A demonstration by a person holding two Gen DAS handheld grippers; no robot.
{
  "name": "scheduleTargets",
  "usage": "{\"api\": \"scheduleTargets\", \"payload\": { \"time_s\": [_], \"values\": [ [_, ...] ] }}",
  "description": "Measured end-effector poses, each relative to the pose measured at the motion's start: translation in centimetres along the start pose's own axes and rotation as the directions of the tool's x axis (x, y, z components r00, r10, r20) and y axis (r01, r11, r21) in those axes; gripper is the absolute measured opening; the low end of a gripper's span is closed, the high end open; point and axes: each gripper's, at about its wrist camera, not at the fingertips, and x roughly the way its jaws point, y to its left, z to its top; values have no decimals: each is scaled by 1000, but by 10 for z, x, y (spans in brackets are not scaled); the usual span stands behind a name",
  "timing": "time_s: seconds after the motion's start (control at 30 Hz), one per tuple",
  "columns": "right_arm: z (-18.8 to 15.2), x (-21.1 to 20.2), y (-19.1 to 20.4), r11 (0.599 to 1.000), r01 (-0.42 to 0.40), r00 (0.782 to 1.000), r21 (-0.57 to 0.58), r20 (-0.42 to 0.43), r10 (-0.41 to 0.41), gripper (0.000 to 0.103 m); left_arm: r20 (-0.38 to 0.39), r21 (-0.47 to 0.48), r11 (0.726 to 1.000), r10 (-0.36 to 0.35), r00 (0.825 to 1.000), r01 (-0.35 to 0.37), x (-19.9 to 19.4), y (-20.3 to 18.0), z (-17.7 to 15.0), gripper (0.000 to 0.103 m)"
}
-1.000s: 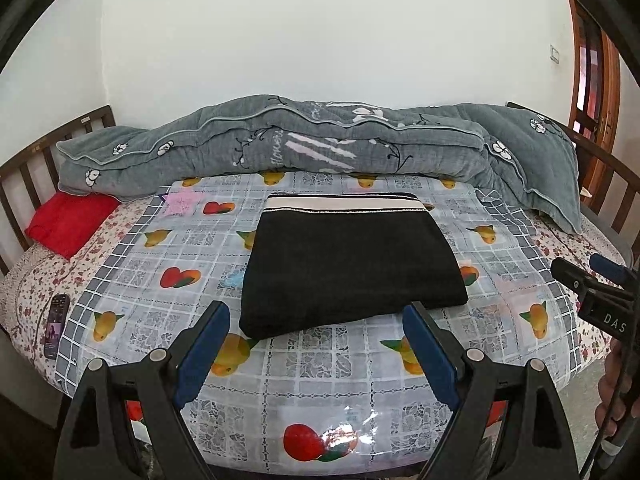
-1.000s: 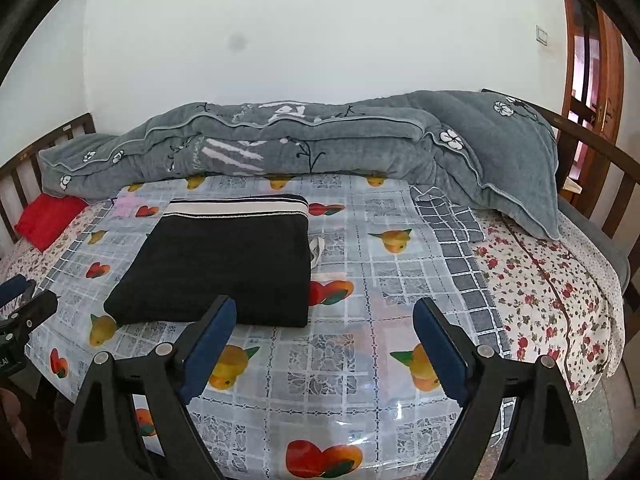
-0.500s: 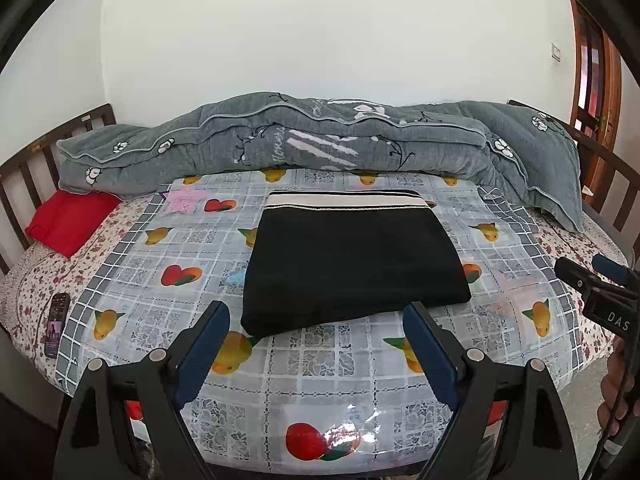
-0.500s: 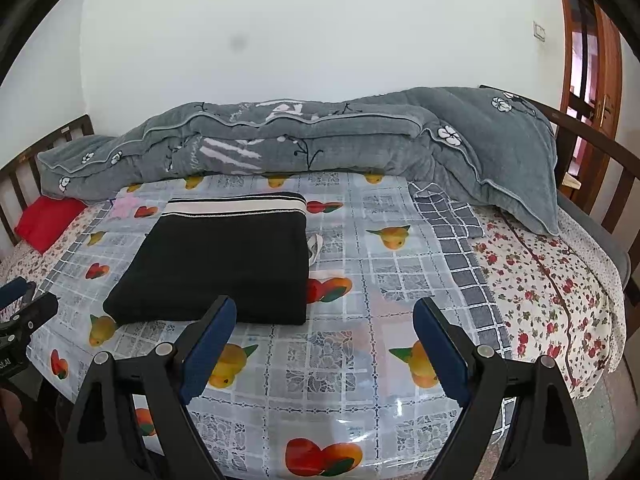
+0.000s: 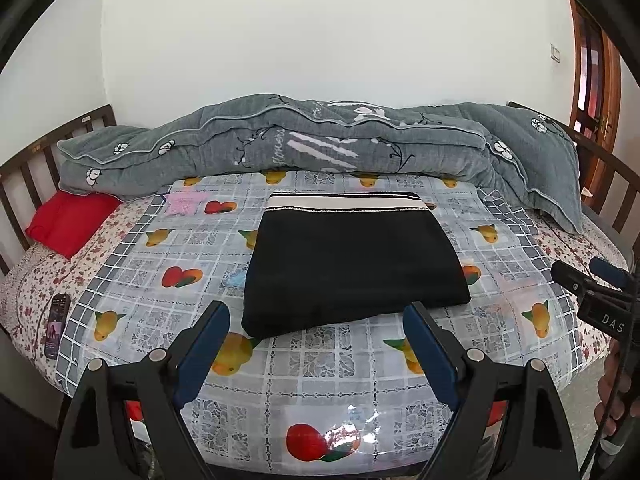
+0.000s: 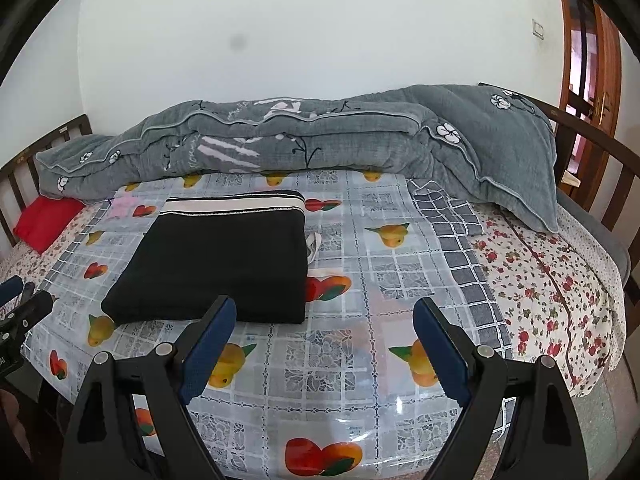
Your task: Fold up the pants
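While I hold both tools back from the bed (image 5: 568, 240), the pants (image 5: 352, 264) lie folded into a thick black rectangle on the fruit-printed plastic sheet (image 5: 328, 364) that covers the mattress. Their cream and black striped waistband (image 5: 344, 202) faces the far side, toward the rolled grey quilt (image 5: 320, 140) that runs along the wall. My left gripper (image 5: 316, 316) hovers over the near edge of the bed with its blue-padded fingers (image 5: 202, 354) spread wide and nothing between them; the near hem of the pants sits just past the tips, apart from them. My right gripper (image 6: 324, 314) is likewise released, its fingers (image 6: 208, 350) splayed and empty, and from its camera the pants (image 6: 216, 268) lie to the left of centre, with one pad overlapping the fold's near edge in the picture; I cannot tell whether they touch.

A small white cord or tag (image 6: 313, 244) pokes out beside the right edge of the fold. A red pillow (image 5: 68, 220) rests at the left by the wooden slatted bed frame (image 5: 28, 176), and a phone (image 5: 57, 326) lies on the floral bedsheet (image 5: 28, 280) near the left edge. A grey checked cloth (image 6: 448, 212) sits bunched on the right under the quilt's end, and a wooden door (image 6: 588, 80) stands beyond it. From the left camera I see the right gripper's tip (image 5: 592, 292) at the right border.
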Motion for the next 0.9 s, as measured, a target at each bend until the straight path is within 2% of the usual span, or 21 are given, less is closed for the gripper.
{"api": "scheduleTargets", "payload": {
  "time_s": [0.9],
  "values": [
    [1,-4,10,1000,0,1000,9,5,0,89,-2,-6,1000,3,1000,-3,-1,0,3,91]
  ]
}}
